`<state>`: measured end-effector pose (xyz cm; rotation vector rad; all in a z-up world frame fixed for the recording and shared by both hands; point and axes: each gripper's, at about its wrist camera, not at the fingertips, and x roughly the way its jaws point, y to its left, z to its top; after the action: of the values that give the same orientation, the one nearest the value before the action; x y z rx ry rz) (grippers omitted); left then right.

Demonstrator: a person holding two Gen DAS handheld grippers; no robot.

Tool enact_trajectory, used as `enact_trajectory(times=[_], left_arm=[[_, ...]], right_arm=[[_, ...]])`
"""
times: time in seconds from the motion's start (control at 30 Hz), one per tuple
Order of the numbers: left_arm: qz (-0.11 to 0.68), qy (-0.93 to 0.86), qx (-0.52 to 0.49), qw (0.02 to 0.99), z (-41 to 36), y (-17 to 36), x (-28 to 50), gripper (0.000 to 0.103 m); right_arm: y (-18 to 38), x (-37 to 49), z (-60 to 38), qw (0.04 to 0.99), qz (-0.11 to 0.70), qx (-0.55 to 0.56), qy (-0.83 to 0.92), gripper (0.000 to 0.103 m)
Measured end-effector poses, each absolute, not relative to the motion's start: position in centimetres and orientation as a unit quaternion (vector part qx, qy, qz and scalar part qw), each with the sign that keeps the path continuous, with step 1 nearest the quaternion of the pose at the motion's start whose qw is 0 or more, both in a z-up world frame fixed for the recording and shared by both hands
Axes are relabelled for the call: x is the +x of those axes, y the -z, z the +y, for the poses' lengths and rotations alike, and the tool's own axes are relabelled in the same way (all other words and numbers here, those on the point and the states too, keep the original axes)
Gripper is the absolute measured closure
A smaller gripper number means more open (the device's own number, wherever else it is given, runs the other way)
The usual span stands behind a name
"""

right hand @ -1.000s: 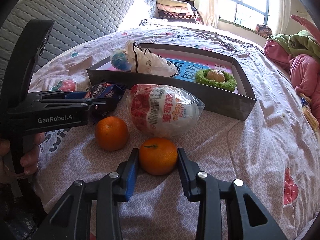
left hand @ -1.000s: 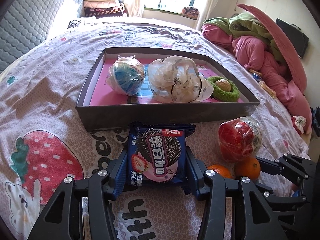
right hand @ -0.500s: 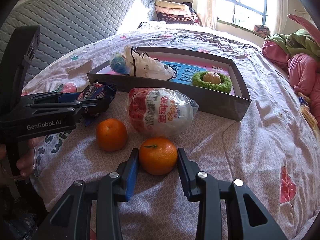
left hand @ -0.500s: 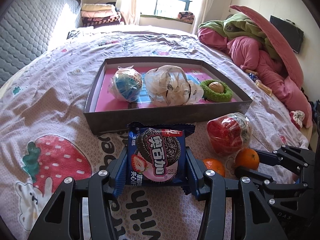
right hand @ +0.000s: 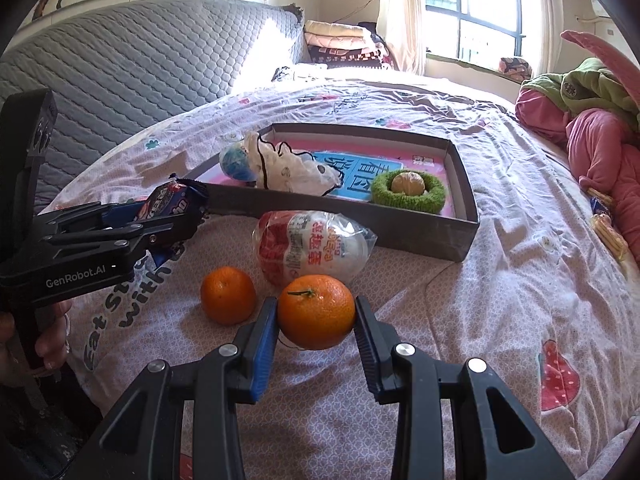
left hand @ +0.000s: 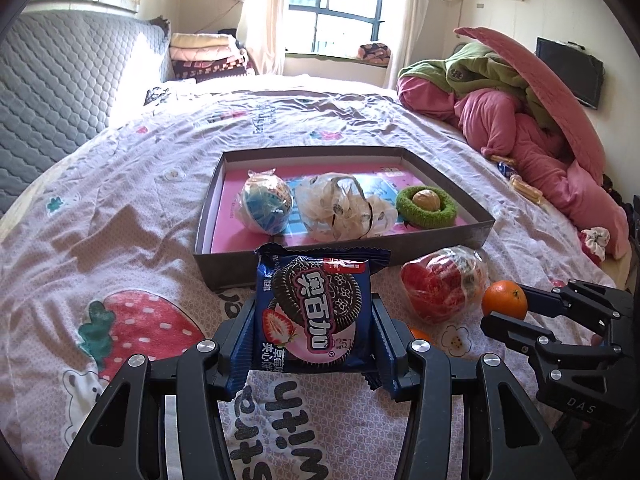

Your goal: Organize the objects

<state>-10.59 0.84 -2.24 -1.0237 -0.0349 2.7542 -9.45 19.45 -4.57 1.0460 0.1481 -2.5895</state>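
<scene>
My left gripper is shut on a blue Oreo packet and holds it above the bedsheet, just in front of the grey box. My right gripper is shut on an orange, lifted off the bed; the orange also shows in the left wrist view. A second orange and a red-and-white wrapped egg toy lie on the bed before the box. The box holds a blue wrapped ball, a white bag and a green ring with a nut.
The bed is covered by a pink printed sheet. A grey quilted headboard stands at the left. Pink and green bedding is piled at the right. Small snack wrappers lie near that pile.
Both grippers have risen and drawn back from the box with their loads. The orange in the right gripper has left the sheet.
</scene>
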Motion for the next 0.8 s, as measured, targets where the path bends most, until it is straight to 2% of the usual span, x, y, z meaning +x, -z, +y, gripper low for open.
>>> enact_trajectory(times=[0.8], left_arm=[[-0.006, -0.941, -0.324, 0.102, 1.1, 0.9, -10.1, 0.05]], right_arm=[[3.2, -9.3, 19.4, 0.163, 0.058, 0.338, 0.925, 0.065]])
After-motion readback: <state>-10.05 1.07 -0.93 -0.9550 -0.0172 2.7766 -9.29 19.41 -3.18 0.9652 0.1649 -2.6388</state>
